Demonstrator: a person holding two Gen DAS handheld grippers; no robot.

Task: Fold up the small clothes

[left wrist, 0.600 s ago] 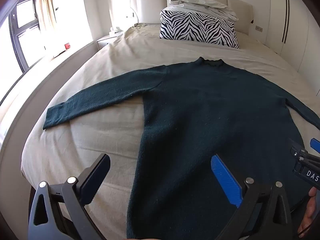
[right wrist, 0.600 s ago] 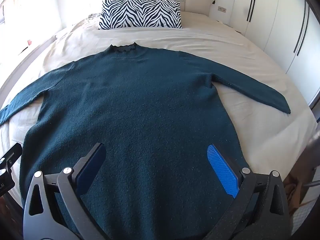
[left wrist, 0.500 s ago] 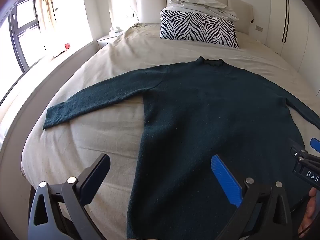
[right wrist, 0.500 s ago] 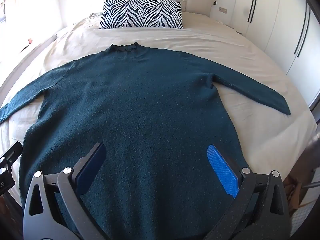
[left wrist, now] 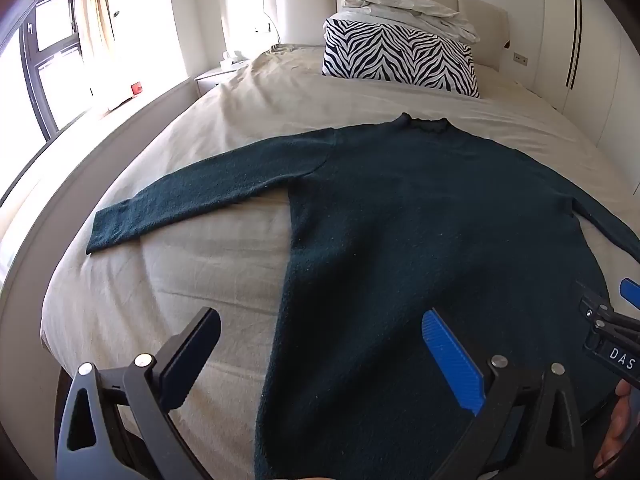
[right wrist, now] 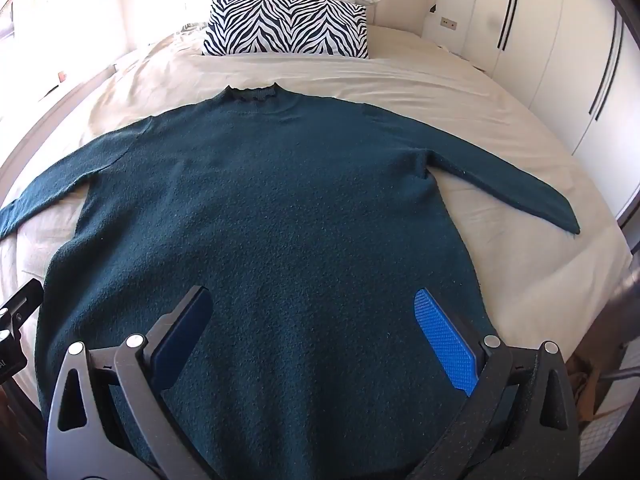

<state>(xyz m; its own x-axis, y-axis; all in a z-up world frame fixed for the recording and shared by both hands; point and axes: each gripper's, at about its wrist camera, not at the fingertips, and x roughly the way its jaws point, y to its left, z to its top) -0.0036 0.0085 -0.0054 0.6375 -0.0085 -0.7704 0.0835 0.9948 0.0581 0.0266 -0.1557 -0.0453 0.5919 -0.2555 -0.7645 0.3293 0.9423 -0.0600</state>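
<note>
A dark teal sweater (right wrist: 280, 208) lay flat and face-up on the bed (left wrist: 224, 264), its collar toward the head of the bed and its hem at the foot edge, nearest the cameras. Both sleeves were spread out sideways: one sleeve (left wrist: 208, 196) reached toward the window-side edge of the bed, the other sleeve (right wrist: 508, 184) toward the edge by the wardrobe (right wrist: 560, 60), each cuff stopping short of the edge. A zebra pillow (left wrist: 400, 58) stood at the head of the bed, well apart from the collar, with folded pale bedding (left wrist: 408, 4) stacked on top of it against the headboard (left wrist: 304, 4). The left gripper (left wrist: 320, 344) hovered above the foot of the bed with its jaws spread wide and nothing between them, over the sweater's side edge, so that one finger hung over bare sheet and the other over the knit. The right gripper (right wrist: 312, 328) hovered over the lower middle of the sweater, its jaws likewise spread wide and holding nothing. Whether either touched the fabric could not be told.
</note>
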